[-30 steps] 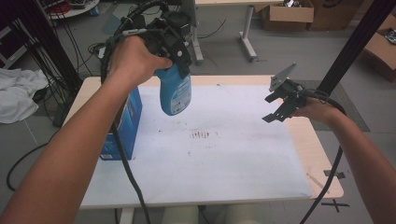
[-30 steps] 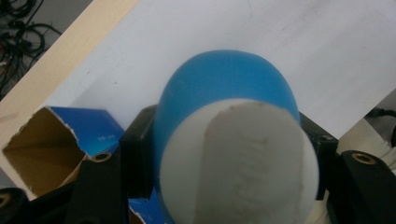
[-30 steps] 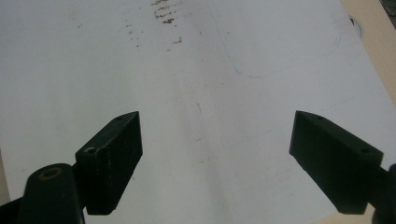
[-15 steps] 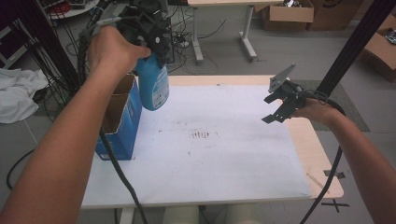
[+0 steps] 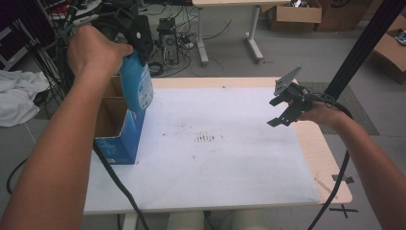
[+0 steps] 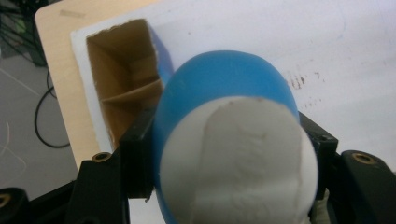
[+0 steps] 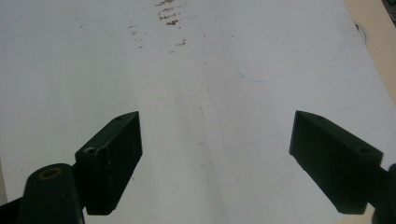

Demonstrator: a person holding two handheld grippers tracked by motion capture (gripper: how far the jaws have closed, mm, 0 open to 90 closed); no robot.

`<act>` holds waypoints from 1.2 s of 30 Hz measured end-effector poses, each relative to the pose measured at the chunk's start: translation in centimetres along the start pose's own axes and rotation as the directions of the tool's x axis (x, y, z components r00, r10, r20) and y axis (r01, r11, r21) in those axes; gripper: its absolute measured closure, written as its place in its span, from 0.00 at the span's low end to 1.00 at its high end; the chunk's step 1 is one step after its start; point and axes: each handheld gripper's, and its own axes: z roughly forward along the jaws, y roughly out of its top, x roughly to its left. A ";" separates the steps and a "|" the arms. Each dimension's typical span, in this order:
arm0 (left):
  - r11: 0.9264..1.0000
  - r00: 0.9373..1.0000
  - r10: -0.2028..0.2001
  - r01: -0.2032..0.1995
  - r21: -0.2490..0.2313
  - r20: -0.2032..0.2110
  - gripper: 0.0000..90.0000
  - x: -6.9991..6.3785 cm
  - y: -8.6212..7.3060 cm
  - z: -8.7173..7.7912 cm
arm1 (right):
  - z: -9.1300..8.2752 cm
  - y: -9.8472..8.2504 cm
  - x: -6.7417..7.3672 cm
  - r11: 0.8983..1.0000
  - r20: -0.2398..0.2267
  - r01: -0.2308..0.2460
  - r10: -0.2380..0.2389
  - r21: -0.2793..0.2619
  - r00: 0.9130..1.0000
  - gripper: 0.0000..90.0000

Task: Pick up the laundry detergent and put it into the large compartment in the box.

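My left gripper (image 5: 128,36) is shut on a blue bottle (image 5: 136,86) with a white cap end, holding it bottom-down above the right edge of an open blue cardboard box (image 5: 117,132) at the table's left. In the left gripper view the bottle (image 6: 224,98) sits clamped between the black jaws, with the box's open brown inside (image 6: 123,88) below and to the left. My right gripper (image 5: 282,112) hovers over the table's right side, open with nothing between its fingers; its jaws stand wide apart over the white sheet (image 7: 196,93).
A white sheet (image 5: 215,158) with dark smudges (image 5: 206,138) covers the wooden table (image 5: 330,167). A black post (image 5: 364,43) rises at the right behind the table. Cardboard boxes (image 5: 292,14), cables and another desk lie on the floor beyond.
My left gripper has carried the blue bottle leftward, from over the white sheet to above the open box. The right gripper has stayed where it was.
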 end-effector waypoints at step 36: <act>0.987 0.983 -0.162 0.164 0.008 -0.083 0.42 6.9 -2.6 4.3 | 0.4 0.2 0.0 1.000 0.003 -0.010 0.010 0.023 1.000 0.19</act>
